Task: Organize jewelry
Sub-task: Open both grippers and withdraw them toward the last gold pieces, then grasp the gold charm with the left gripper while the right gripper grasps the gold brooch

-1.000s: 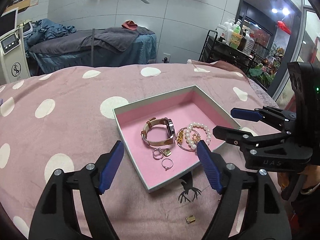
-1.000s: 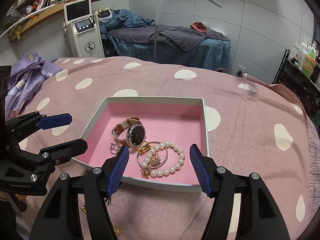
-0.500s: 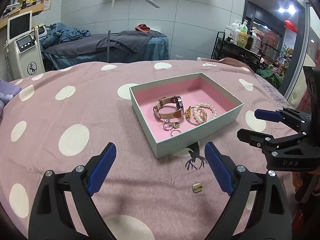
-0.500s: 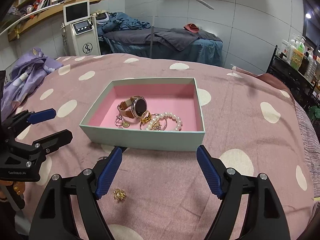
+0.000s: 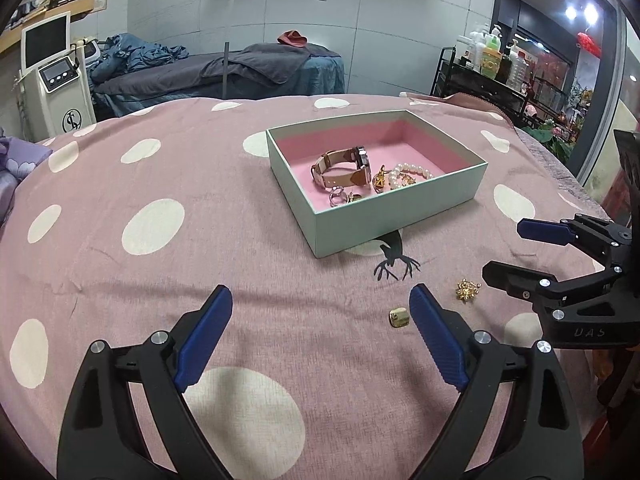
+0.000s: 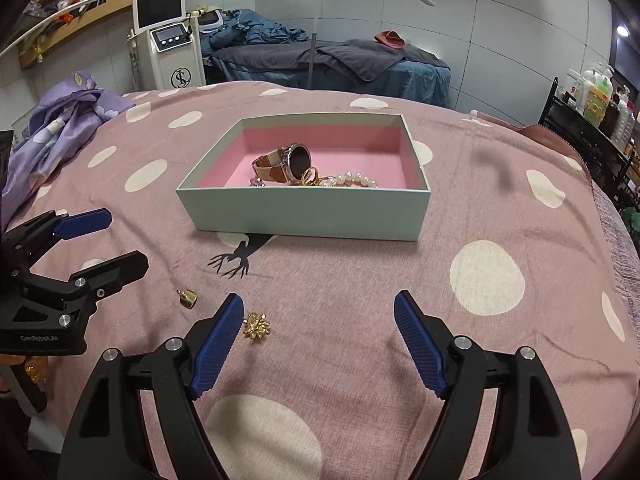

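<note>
A mint box with pink lining (image 5: 400, 210) (image 6: 312, 212) stands on the pink dotted cloth. It holds a tan-strap watch (image 5: 344, 164) (image 6: 286, 162), a pearl bracelet (image 5: 412, 170) (image 6: 354, 180), gold pieces and rings (image 5: 340, 197). Two loose gold pieces lie on the cloth in front of the box: a small charm (image 5: 399, 317) (image 6: 187, 298) and a flower-shaped piece (image 5: 466, 290) (image 6: 256, 326). My left gripper (image 5: 320, 324) is open and empty, near the charm. My right gripper (image 6: 320, 334) is open and empty, its left finger beside the flower piece.
A black deer print (image 5: 394, 266) marks the cloth by the box's near corner. Purple cloth (image 6: 56, 128) lies at the far left of the bed. A white machine (image 6: 168, 40), a massage bed (image 6: 328, 60) and a bottle rack (image 5: 492, 64) stand beyond.
Both grippers have pulled back and lower from over the box, which now sits farther away. The two loose gold pieces have come into view near the fingertips.
</note>
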The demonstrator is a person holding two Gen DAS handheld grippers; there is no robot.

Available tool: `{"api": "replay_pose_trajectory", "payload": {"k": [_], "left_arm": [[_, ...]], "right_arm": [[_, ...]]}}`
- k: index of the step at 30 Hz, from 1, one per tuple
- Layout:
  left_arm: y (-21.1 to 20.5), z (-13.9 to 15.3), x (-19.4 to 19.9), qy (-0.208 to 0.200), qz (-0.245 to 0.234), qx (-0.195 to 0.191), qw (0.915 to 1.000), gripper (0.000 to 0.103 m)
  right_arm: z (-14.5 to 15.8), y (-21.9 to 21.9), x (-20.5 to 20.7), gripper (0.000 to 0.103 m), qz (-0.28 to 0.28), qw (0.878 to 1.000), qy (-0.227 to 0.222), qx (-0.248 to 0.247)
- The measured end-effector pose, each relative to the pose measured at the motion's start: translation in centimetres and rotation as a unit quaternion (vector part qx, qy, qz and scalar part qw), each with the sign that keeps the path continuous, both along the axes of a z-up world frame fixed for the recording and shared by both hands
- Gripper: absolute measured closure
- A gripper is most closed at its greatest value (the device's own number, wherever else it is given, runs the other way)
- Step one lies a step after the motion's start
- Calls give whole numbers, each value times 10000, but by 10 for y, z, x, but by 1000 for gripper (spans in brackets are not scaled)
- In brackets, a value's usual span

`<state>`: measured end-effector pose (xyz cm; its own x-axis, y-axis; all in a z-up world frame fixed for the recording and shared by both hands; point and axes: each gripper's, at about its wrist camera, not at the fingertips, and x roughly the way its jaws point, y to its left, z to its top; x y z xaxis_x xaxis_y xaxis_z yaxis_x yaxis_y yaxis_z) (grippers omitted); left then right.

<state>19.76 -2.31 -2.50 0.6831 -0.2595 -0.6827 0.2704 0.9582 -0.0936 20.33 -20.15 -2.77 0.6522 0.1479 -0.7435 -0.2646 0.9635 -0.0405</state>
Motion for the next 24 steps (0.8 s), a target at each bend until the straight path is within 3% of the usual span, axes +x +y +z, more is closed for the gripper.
{"api": "replay_pose_trajectory", "payload": {"k": [10, 24], "left_arm": [[-2, -9, -7, 62, 5, 89, 9999, 14], [-11, -11, -10, 108, -232, 97, 9996, 16]], "right_arm": [[-16, 7, -7, 28, 164, 9995, 283, -23], [-22, 28, -3, 63, 485, 9976, 330, -358]]}}
